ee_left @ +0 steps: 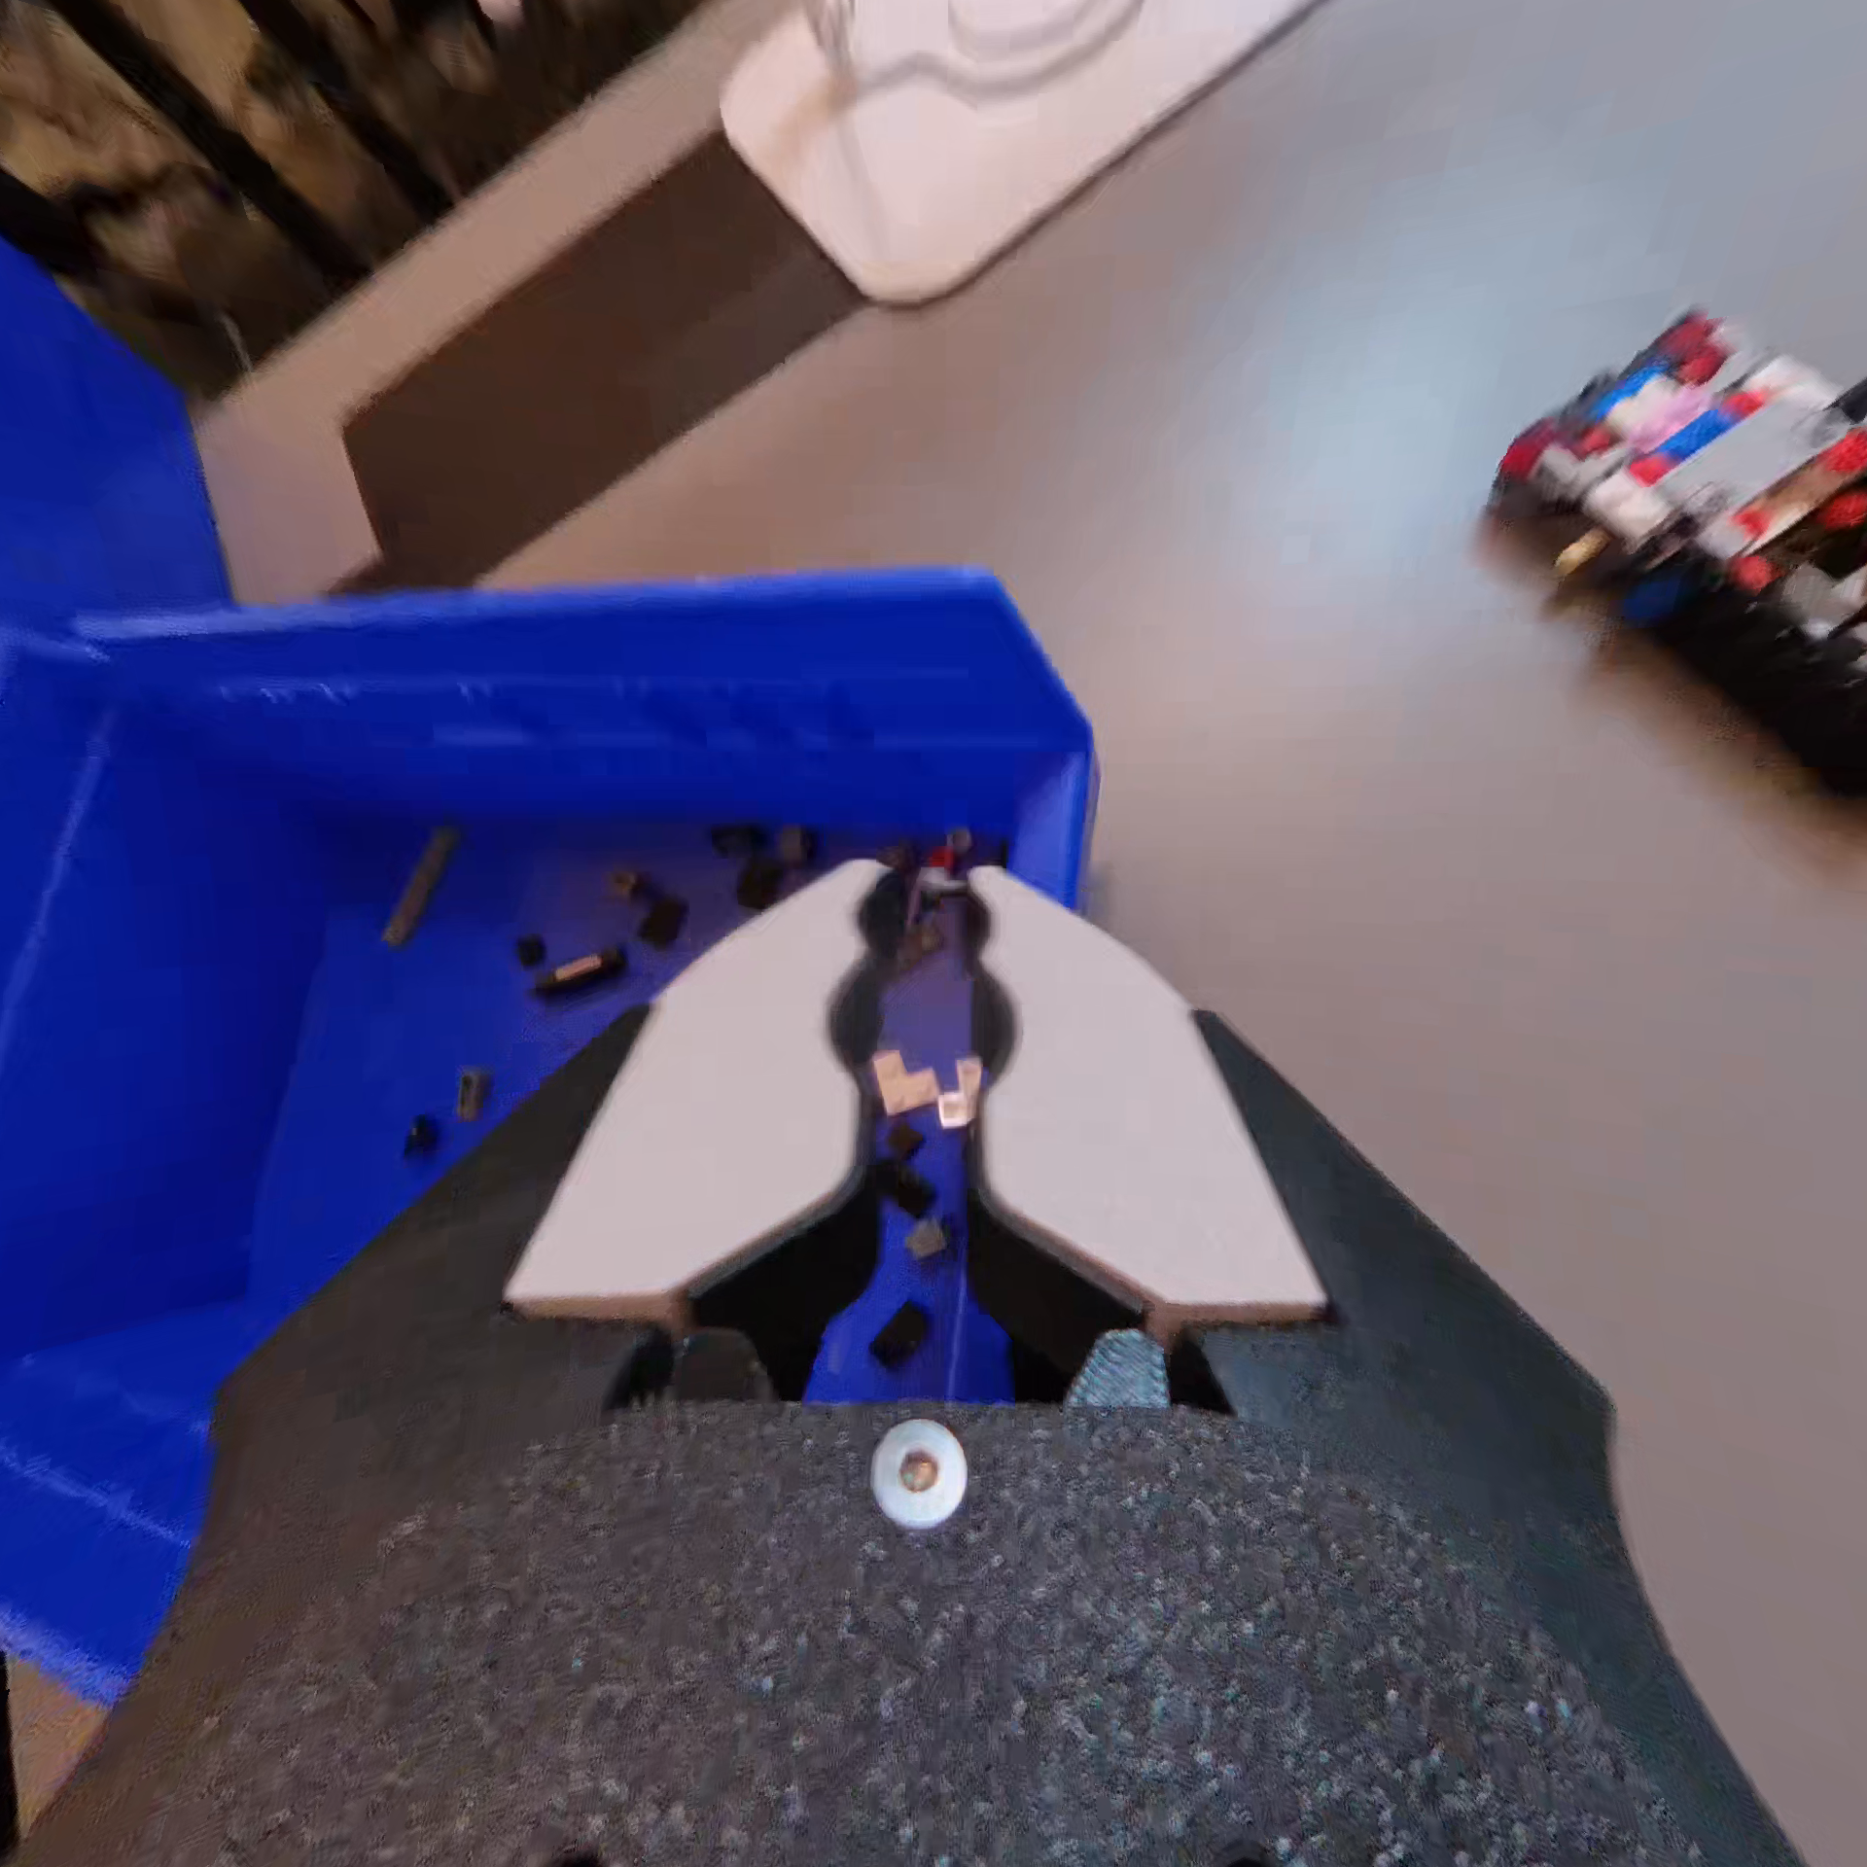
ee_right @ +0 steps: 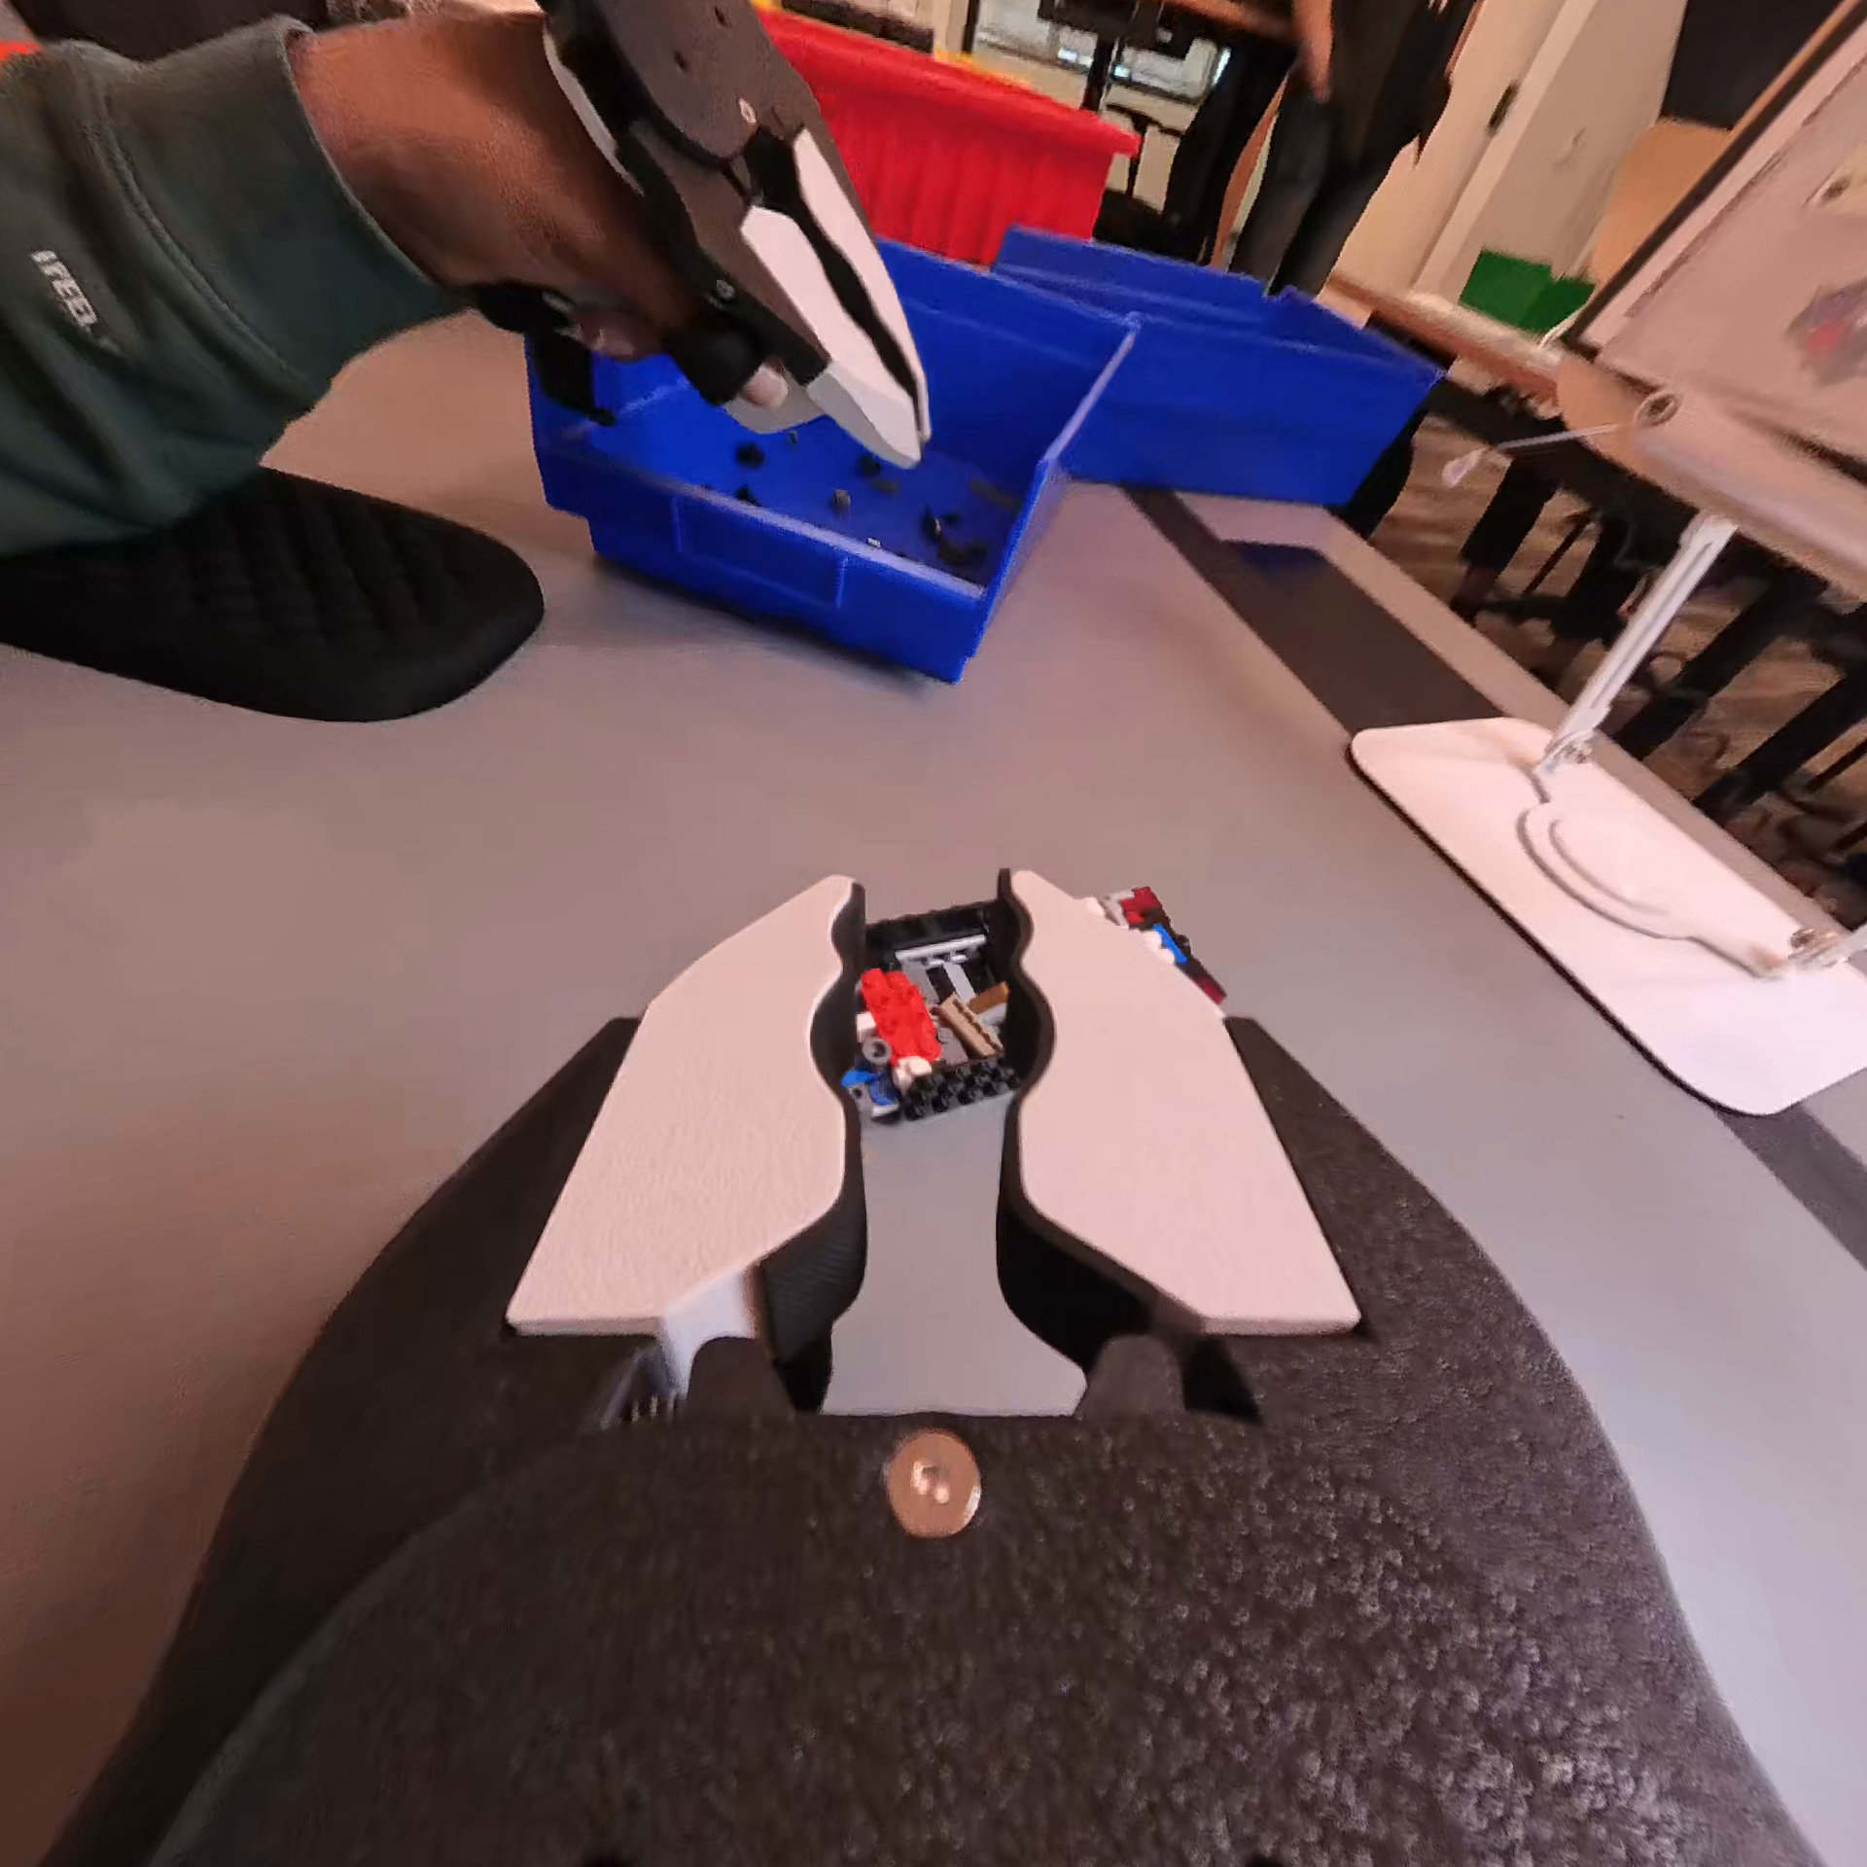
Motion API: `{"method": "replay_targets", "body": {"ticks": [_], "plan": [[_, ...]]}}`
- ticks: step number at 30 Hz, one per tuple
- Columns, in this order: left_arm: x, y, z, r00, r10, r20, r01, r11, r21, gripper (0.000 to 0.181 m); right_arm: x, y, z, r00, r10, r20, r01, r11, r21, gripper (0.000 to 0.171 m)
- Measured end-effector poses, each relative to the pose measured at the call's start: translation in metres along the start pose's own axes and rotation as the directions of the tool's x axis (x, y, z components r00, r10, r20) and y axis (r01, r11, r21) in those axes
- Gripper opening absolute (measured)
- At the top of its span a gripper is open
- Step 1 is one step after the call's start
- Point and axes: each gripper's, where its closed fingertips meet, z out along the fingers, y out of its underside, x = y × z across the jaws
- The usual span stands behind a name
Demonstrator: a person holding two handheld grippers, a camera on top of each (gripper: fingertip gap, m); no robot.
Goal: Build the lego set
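Observation:
My left gripper (ee_left: 924, 874) hovers over the right end of a blue bin (ee_left: 505, 626) that has several small dark pieces (ee_left: 581, 970) on its floor. Its fingers stand a little apart. The view is blurred, and I see nothing gripped between them. The right wrist view shows the left gripper (ee_right: 904, 439) pointing down into the same bin (ee_right: 808, 596). My right gripper (ee_right: 935, 889) is open just above the part-built lego model (ee_right: 929, 1020), which is red, blue, white and black and rests on the grey table. Its pads do not press on the model. The model also shows in the left wrist view (ee_left: 1707, 505).
A second blue bin (ee_right: 1243, 404) and a red bin (ee_right: 960, 141) stand behind the first. A white stand base (ee_right: 1616, 889) sits at the table's right edge. A person's sleeve (ee_right: 152, 303) and a black padded rest (ee_right: 253, 596) are at the left. My right fingertips sit around 25 cm from my left ones.

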Motion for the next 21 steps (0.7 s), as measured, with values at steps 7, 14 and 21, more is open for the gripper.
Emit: {"method": "replay_targets", "body": {"ticks": [7,14,21], "plan": [[0.000,0.022,0.014,1.000,-0.020,-0.010,0.018,0.994,-0.110,0.055,0.006,0.010,0.001,0.993,0.108,0.036,-0.109,0.994,0.025,0.023],[-0.029,0.025,0.013,0.993,-0.024,0.120,0.037,0.993,-0.108,0.034,0.009,0.010,-0.004,0.989,0.141,0.034,-0.143,0.989,0.039,0.021],[-0.003,0.024,0.009,0.999,-0.020,-0.047,0.015,0.996,-0.091,0.044,0.009,0.012,-0.004,0.991,0.134,0.025,-0.135,0.990,0.030,0.020]]}}
